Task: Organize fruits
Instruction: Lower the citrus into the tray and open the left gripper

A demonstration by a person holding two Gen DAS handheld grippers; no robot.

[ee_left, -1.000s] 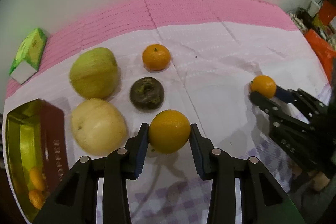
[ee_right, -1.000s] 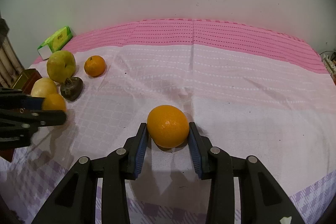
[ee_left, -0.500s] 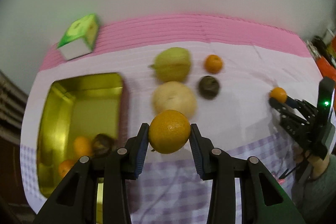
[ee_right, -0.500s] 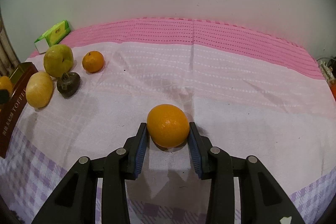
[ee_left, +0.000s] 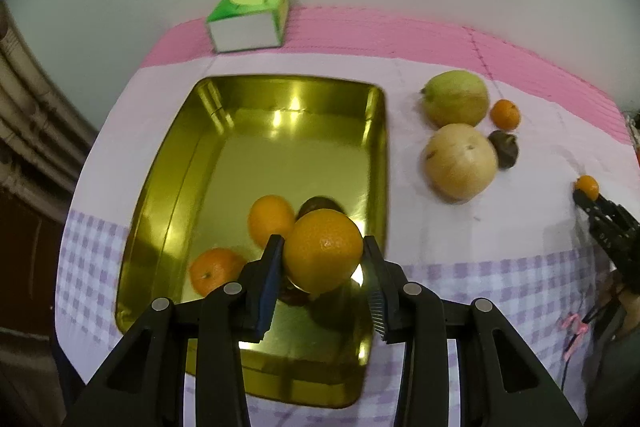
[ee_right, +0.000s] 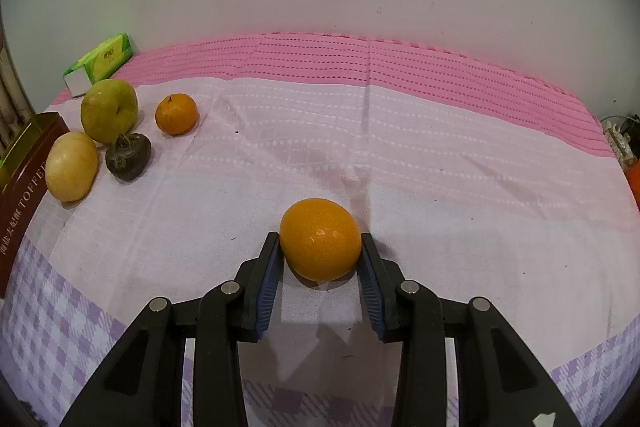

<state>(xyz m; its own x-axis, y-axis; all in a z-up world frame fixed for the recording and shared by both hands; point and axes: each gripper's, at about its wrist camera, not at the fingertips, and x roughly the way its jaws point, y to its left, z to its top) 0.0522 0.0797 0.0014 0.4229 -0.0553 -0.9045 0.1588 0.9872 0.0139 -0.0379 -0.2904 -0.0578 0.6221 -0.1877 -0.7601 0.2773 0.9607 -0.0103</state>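
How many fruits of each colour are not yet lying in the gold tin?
Orange: 3 (mandarin, one in left gripper, one in right gripper)
Green fruit: 1
Pale yellow fruit: 1
Dark fruit: 1
Total: 6

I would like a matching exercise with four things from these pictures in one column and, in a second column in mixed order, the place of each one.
Things:
1. green box
2. orange in the left gripper
3. orange in the right gripper
4. dark fruit on the cloth

Places:
A. between the fingers, above the gold tin
B. on the pink stripe by the wall
C. between the fingers, low over the open cloth
D. beside the yellow pear

Pairs: 1-B, 2-A, 3-C, 4-D
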